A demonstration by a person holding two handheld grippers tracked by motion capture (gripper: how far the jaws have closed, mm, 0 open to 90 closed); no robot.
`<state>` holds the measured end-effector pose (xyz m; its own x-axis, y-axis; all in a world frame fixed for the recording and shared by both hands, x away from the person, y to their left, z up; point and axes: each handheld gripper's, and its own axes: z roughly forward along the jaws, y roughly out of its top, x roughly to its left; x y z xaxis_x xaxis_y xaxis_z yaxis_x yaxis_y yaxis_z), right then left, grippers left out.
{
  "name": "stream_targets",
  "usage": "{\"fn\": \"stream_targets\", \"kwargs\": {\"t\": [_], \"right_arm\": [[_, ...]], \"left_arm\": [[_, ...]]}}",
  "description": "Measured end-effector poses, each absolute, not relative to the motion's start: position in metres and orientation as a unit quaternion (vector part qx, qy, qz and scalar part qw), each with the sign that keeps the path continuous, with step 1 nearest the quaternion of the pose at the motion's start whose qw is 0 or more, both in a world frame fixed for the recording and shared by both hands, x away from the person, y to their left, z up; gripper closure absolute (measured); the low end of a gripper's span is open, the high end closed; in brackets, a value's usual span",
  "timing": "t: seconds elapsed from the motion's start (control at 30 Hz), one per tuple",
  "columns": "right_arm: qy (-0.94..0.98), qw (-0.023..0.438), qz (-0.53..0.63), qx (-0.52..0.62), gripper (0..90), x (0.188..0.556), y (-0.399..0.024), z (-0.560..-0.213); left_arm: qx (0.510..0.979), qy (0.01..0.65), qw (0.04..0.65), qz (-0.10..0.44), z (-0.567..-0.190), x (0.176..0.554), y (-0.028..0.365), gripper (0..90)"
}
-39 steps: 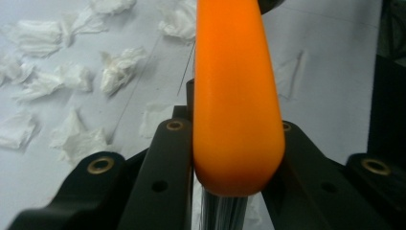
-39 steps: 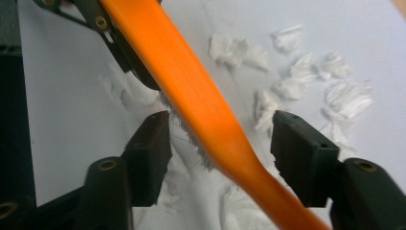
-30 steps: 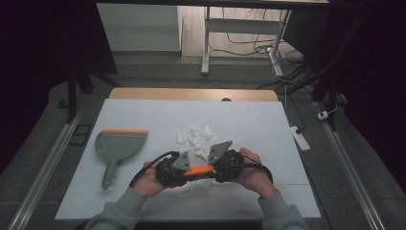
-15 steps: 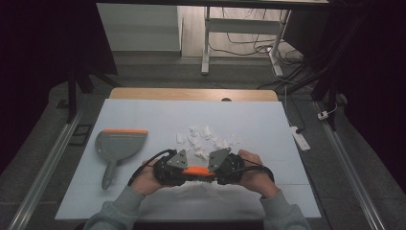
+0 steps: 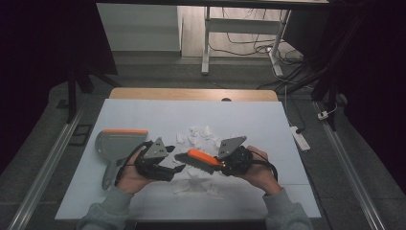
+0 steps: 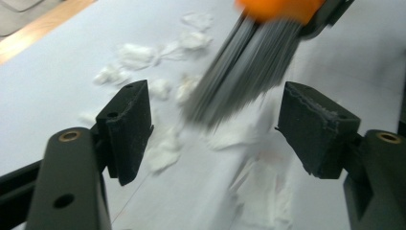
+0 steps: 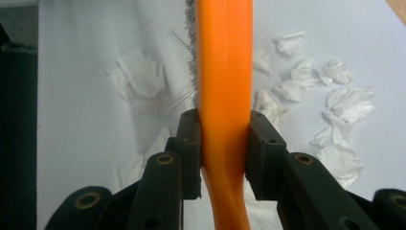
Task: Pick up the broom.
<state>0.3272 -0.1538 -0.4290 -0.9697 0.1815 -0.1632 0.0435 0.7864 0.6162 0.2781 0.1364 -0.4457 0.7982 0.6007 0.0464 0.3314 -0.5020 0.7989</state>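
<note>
A hand brush [image 5: 198, 160] with an orange handle and grey bristles hangs low over the white table [image 5: 143, 115]. My right gripper [image 5: 222, 165] is shut on its handle. In the right gripper view the pads [image 7: 189, 143] clamp the orange handle [image 7: 225, 62] from both sides. My left gripper [image 5: 174, 165] is just left of the brush head, and its jaws have just been opening. In the left gripper view they stand wide apart [image 6: 218, 103], with the blurred bristles [image 6: 249, 62] ahead between them, untouched. Torn white paper scraps [image 5: 198, 134] lie under and beyond the brush.
A grey dustpan [image 5: 117, 143] with an orange lip lies on the table's left, beside my left hand. More scraps [image 5: 191, 184] lie near the front edge. A wooden strip [image 5: 191, 94] marks the far edge. A white power strip [image 5: 299, 136] lies off the table's right side.
The left gripper has let go of the brush head, opened wide and drawn back to the left. The right gripper keeps its hold on the handle and has stayed in place.
</note>
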Motion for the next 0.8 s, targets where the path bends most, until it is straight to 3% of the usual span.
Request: {"fn": "stream_targets", "kwargs": {"t": [0.5,0.8], "right_arm": [[0.89,0.126,0.405,0.168,69.9,0.351,-0.184,-0.423],[0.875,0.147,0.411,0.21,69.8,0.358,-0.193,-0.422]], "left_arm": [[0.807,0.404,0.38,0.201,-0.484,0.248,0.22,27.2],[0.793,0.431,0.386,0.189,-0.494,0.25,0.24,25.5]]}}
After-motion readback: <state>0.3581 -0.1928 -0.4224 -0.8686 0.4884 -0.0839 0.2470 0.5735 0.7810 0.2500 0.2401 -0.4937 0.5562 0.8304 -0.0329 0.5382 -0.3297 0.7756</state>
